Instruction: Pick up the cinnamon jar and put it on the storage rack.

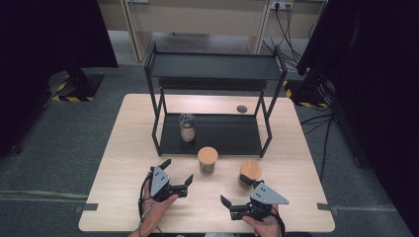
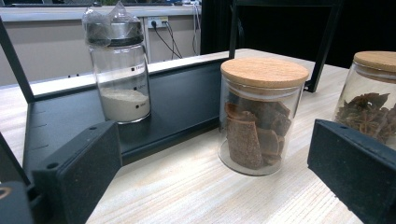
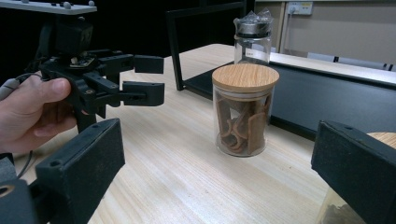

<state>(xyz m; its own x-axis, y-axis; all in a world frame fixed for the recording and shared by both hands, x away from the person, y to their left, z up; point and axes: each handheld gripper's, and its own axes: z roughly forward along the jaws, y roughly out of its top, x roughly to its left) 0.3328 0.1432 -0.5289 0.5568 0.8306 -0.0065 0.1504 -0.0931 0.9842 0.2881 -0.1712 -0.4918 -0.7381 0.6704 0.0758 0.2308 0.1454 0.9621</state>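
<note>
Two cork-lidded glass jars stand on the wooden table (image 1: 123,163): one with brown bark pieces (image 1: 207,160) (image 2: 261,116) (image 3: 243,109), one with star anise (image 1: 250,173) (image 2: 373,100). A jar of white powder (image 1: 187,127) (image 2: 119,70) (image 3: 252,35), its top wrapped in plastic, stands on the lower shelf of the black rack (image 1: 217,136). My left gripper (image 1: 178,171) (image 2: 214,186) (image 3: 149,78) is open, just left of the bark jar. My right gripper (image 1: 240,192) (image 3: 217,177) is open in front of the star anise jar, whose lid edge (image 3: 385,137) shows behind its right jaw.
The rack's upper shelf (image 1: 215,66) overhangs the lower one, with black posts at the corners. A small dark round disc (image 1: 241,108) lies on the table behind the rack. Black curtains and cables flank the table. A hand (image 3: 32,112) holds the left gripper.
</note>
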